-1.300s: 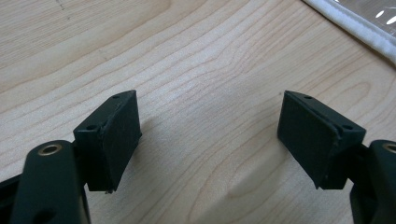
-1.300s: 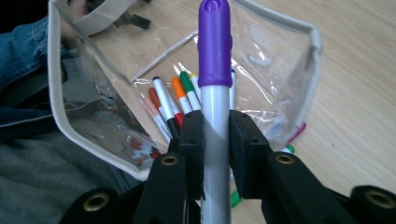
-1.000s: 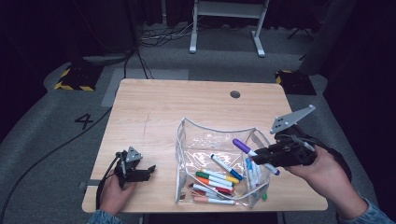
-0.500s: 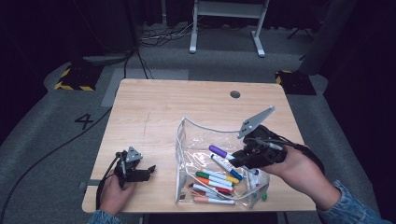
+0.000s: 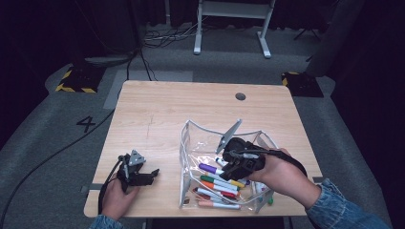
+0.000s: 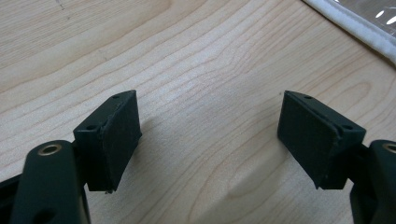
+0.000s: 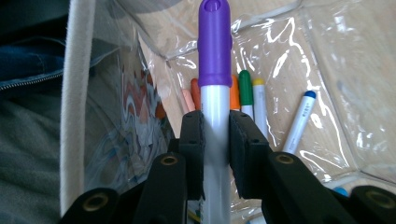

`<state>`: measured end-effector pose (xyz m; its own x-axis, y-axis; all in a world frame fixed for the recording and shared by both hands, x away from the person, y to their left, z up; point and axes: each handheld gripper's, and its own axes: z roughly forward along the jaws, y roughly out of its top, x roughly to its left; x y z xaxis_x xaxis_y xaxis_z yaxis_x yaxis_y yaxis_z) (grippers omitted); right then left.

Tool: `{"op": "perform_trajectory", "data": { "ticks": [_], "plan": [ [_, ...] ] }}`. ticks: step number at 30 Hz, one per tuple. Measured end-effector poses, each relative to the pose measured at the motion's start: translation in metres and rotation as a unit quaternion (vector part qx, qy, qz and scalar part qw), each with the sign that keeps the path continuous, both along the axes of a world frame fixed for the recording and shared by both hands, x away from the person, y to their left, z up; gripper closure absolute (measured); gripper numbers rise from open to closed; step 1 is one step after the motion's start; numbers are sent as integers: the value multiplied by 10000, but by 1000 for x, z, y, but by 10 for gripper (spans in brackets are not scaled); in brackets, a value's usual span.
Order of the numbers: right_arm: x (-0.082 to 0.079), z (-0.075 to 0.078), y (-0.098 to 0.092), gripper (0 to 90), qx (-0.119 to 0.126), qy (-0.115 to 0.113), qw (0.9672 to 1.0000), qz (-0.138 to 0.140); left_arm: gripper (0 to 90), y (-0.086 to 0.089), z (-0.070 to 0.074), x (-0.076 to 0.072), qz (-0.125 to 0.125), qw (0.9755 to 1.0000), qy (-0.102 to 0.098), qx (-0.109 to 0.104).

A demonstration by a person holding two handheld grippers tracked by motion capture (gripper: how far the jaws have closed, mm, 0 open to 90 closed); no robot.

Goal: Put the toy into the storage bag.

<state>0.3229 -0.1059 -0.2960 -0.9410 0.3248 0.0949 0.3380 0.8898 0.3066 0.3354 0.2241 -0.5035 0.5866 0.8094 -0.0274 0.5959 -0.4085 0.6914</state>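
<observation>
Purple marker (image 7: 214, 60) carried into the clear pouch (image 5: 187, 143)

Right tongs (image 5: 228, 168) are clamped on it; it should be laid flat among the markers before release. Left tongs (image 6: 210, 135) are held wide, well apart from the pouch.

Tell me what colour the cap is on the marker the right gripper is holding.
Purple. The marker has a purple cap on a white barrel, clearest in the right gripper view.

A dim lab or recording studio: beyond the tool (image 5: 234, 164), hazard-striped blocks (image 5: 72, 87), floor cables (image 5: 157, 38), a taped "4" (image 5: 85, 124) beside the bench (image 5: 181, 109).
</observation>
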Motion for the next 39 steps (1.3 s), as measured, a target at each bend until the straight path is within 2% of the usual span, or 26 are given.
{"op": "perform_trajectory", "data": {
  "ticks": [9,17,30,39],
  "plan": [
    [3,-21,17,760,-426,155,9988,205,215,0,0,0,1,10000,1,-1],
    [6,-38,29,760,-795,330,9958,308,215,0,0,0,1,10000,1,0],
    [14,-64,42,758,-1125,630,9911,317,215,0,0,0,6,10000,7,-4],
    [20,-81,39,758,-1306,795,9878,282,215,0,0,0,6,10000,7,-4]
  ]
}}
